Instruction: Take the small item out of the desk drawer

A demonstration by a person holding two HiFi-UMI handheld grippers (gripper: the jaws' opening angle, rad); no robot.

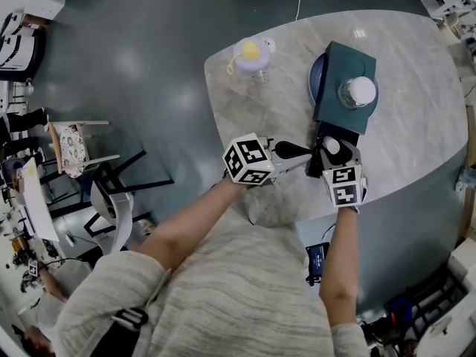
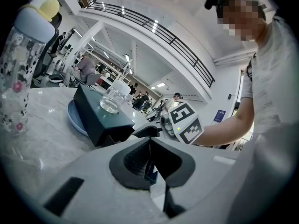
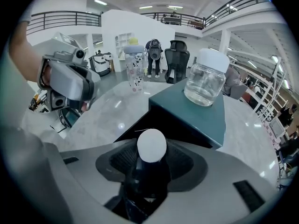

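Straddling the white-capped bottle [image 3: 151, 145], the right gripper [image 3: 152, 168] seems loose.

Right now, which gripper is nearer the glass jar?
Right. The right gripper is at the front of the teal box bearing the glass jar; the left gripper is farther left.

Pale marble table [image 1: 416, 125], patterned bottle [image 1: 251, 58] standing, blue plate [image 1: 314, 80] beneath teal box [image 1: 338, 65]
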